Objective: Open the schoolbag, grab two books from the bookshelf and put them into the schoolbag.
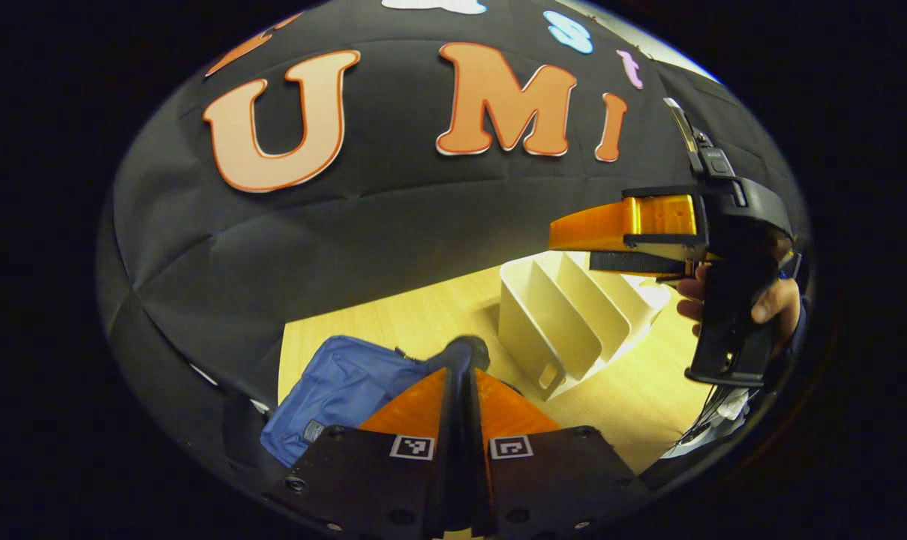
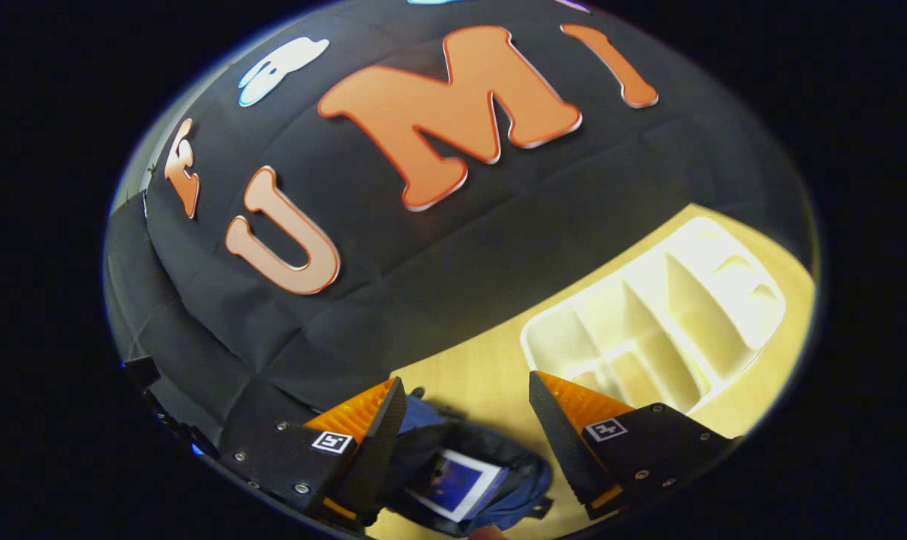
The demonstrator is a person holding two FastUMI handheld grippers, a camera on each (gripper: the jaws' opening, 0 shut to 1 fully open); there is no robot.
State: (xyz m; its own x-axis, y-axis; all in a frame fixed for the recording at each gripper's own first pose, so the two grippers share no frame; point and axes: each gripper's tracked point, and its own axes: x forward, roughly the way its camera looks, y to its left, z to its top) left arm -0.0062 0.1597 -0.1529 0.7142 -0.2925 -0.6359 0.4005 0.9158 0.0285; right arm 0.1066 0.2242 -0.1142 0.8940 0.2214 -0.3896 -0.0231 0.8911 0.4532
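1. Blue schoolbag (image 1: 344, 386) lying on the wooden table (image 1: 633, 397), low and left in the left gripper view, just behind the left gripper (image 1: 462, 375).
2. Left gripper's jaws pressed together, apparently pinching a dark bit of the bag's edge.
3. White bookshelf (image 1: 566, 319) standing on the table right of the bag, its slots bare.
4. Right gripper (image 1: 566, 234) held in a hand (image 1: 768, 300) above the bookshelf.
5. In the right gripper view, right gripper's jaws spread wide over the open schoolbag, a book (image 2: 457, 484) showing inside.
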